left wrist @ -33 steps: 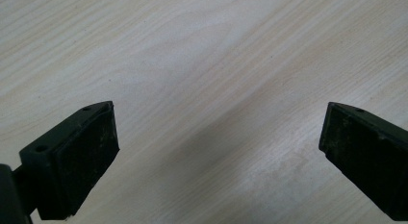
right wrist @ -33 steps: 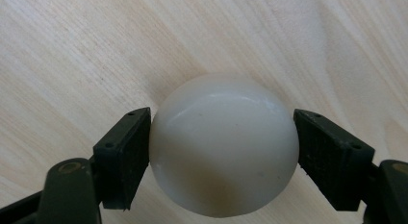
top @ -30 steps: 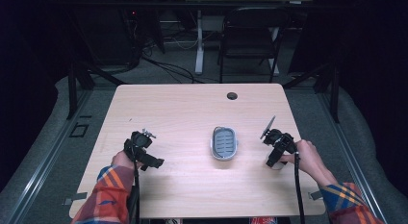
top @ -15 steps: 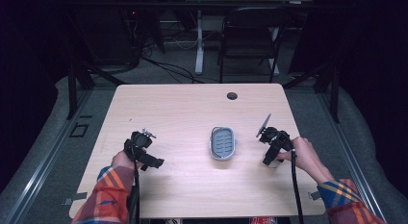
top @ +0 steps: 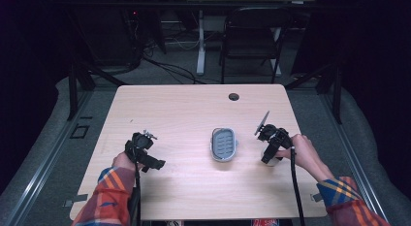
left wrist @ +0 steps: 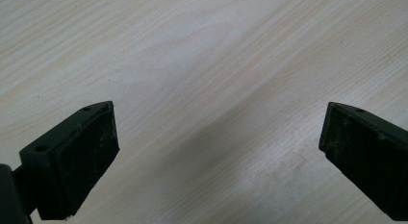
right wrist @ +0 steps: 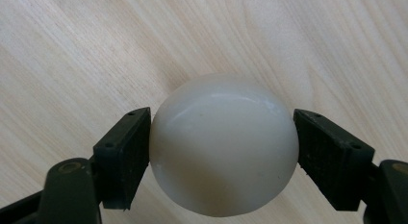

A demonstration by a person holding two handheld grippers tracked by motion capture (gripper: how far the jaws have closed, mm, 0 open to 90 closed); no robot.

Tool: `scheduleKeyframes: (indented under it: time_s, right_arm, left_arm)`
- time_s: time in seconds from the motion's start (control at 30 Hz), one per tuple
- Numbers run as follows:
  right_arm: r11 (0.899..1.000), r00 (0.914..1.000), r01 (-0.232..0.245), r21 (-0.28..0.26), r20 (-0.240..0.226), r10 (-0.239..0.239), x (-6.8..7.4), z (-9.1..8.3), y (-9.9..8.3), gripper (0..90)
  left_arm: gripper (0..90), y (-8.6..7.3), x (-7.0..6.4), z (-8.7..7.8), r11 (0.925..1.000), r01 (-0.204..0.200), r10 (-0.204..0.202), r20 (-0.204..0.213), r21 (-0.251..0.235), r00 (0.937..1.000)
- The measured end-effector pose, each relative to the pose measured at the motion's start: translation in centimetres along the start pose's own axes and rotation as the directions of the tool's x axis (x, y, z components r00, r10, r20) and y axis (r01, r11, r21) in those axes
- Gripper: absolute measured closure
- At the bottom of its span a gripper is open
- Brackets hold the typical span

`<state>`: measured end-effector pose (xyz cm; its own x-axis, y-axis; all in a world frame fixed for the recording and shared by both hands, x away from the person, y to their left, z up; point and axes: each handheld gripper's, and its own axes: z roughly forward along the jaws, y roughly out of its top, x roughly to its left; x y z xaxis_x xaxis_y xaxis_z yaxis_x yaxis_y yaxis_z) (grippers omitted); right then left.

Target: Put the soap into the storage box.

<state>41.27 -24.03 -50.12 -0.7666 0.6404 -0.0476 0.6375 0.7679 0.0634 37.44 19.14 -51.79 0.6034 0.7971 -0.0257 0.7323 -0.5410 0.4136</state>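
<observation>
Since the earlier frame your right claw (top: 269, 155) has drifted toward the grey tray (top: 224, 144) on the counter (top: 184, 114), clamped on the white egg (right wrist: 223, 144); left claw (left wrist: 216, 152) idles apart; next, set the egg gently into the tray.

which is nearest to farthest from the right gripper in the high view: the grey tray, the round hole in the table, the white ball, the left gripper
1. white ball: between the jaws of the right gripper.
2. grey tray: mid-table, just to that gripper's left.
3. round hole: toward the table's far edge.
4. left gripper: across the table, on the left side.
</observation>
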Motion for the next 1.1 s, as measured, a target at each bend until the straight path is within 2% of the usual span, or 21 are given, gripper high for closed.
scheduleKeyframes:
  time_s: [0.1, 0.17, 0.43, 0.6, 1.1]
  right_arm:
    - [1.000, 0.9999, -0.005, -0.015, -0.013, 0.005, 0.1, -0.3, 0.3, 23.4]
    - [1.000, 1.0000, 0.005, -0.013, 0.003, -0.005, 0.1, -0.6, 0.5, 23.3]
    - [0.999, 1.0000, 0.010, -0.031, -0.001, -0.010, 0.2, -1.0, 1.6, 23.4]
    - [0.999, 0.9994, 0.032, -0.013, 0.012, -0.032, 0.3, -1.2, 2.2, 23.4]
    - [0.998, 0.9982, 0.059, -0.031, 0.014, -0.059, 0.8, -2.2, 4.0, 23.4]
  left_arm:
    - [0.0, 0.0, 0.0, 0.0, 1.0000, 0.000, 0.000, 0.000, -0.001, 1.0000]
    - [0.0, 0.0, 0.0, 0.0, 1.0000, 0.000, 0.000, 0.000, 0.000, 1.0000]
    - [0.0, 0.0, 0.0, 0.0, 1.0000, 0.001, -0.001, 0.001, 0.000, 1.0000]
    - [0.0, 0.0, 0.0, 0.0, 1.0000, 0.001, -0.001, 0.002, 0.000, 1.0000]
    - [0.0, 0.0, 0.0, 0.1, 1.0000, 0.001, -0.001, 0.004, 0.000, 1.0000]
